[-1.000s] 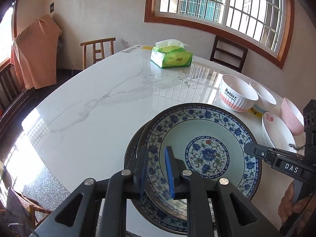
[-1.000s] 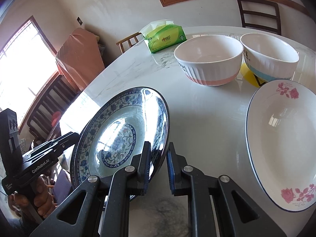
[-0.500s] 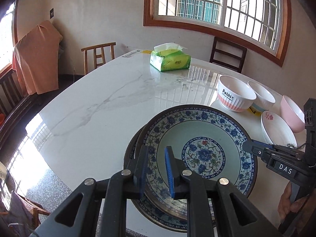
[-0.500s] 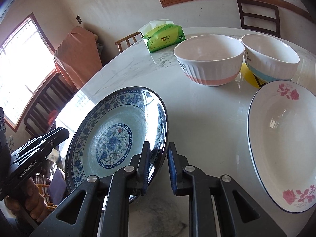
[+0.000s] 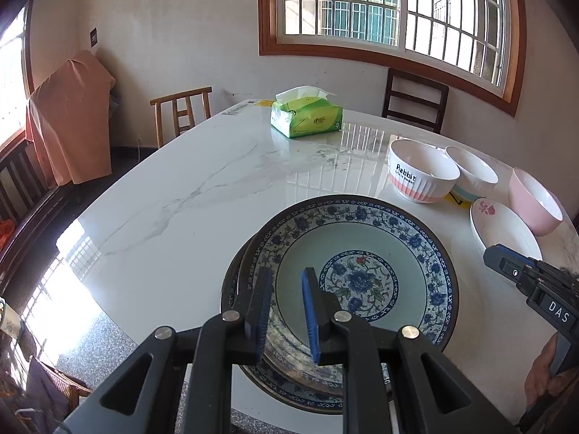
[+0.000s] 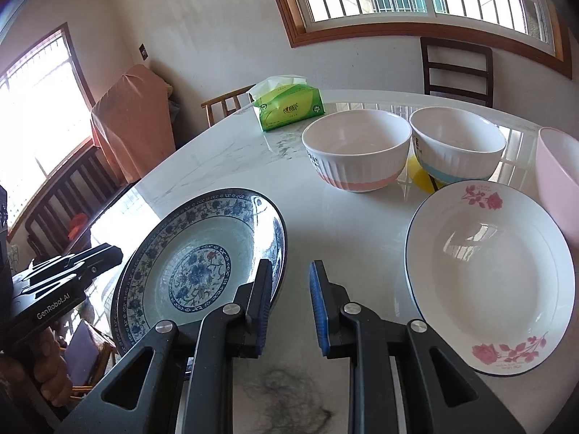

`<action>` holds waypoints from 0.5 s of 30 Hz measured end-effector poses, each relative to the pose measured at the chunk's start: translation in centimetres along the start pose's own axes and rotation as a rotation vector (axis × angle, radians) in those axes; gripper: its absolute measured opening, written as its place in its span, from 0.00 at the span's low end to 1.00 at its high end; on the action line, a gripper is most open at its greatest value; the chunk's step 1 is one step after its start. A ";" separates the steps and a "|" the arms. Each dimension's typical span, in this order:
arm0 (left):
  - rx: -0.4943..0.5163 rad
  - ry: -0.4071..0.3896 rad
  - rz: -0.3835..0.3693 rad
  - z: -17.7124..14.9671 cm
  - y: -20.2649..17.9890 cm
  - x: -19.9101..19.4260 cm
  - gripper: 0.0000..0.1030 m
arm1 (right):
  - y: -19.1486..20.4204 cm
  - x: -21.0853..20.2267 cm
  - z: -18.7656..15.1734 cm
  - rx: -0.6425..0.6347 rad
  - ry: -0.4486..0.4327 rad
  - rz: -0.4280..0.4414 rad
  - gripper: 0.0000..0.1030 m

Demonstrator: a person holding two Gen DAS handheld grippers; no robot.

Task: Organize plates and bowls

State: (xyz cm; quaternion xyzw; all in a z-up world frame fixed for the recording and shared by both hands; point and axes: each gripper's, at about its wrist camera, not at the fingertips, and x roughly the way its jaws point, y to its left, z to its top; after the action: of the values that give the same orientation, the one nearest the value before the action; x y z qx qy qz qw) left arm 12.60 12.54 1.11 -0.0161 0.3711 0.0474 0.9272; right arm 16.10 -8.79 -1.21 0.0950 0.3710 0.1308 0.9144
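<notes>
A: Where is the blue plate [image 5: 362, 253]?
B: Low centre of the left wrist frame, lying on a second blue-rimmed plate [image 5: 253, 361] near the near edge of the worktop [image 5: 202, 195]. In the right wrist frame it sits at lower left.

A: And the left hand-held gripper [image 5: 286, 311]?
B: Bottom centre of its own frame, pinching the plate's near rim: one pad sits over the inside of the plate, the other outside and below the rim.

A: The right hand-held gripper [image 6: 289, 307]?
B: Bottom centre of its frame. Its jaws are opening; the plate's rim lies behind the left finger, and only bare worktop shows in the gap between the pads.

A: What else is there?
B: A rose plate [image 6: 488, 289] at the right of the right wrist frame, apart from the blue one. Above it, a pink-banded bowl [image 6: 356, 152] and a blue-banded bowl [image 6: 457, 144] stand side by side, nearly touching. A pink bowl [image 6: 557, 177] shows at the right edge. A green tissue pack [image 6: 287, 108] sits further up the frame.
</notes>
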 end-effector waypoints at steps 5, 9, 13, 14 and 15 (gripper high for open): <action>0.032 -0.022 0.008 0.1 -1.6 -1.3 0.17 | -1.8 -3.4 -1.1 0.039 -0.064 -0.007 0.23; 0.060 -0.035 0.005 0.1 -3.3 -2.4 0.17 | -4.3 -6.0 -2.1 0.089 -0.097 -0.038 0.28; 0.102 -0.052 0.007 0.1 -5.4 -3.2 0.17 | -7.3 -8.0 -3.3 0.147 -0.118 -0.084 0.29; 0.113 -0.053 0.004 0.2 -6.0 -3.3 0.17 | -8.1 -8.4 -3.7 0.162 -0.121 -0.093 0.29; 0.122 -0.054 0.002 0.2 -6.5 -3.4 0.17 | -8.9 -8.8 -4.0 0.176 -0.122 -0.105 0.29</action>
State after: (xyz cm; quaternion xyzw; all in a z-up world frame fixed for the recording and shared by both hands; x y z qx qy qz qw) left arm 10.91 5.84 3.54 0.0422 0.3482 0.0260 0.9361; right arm 8.66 -19.62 -0.69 0.1632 0.3290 0.0435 0.9291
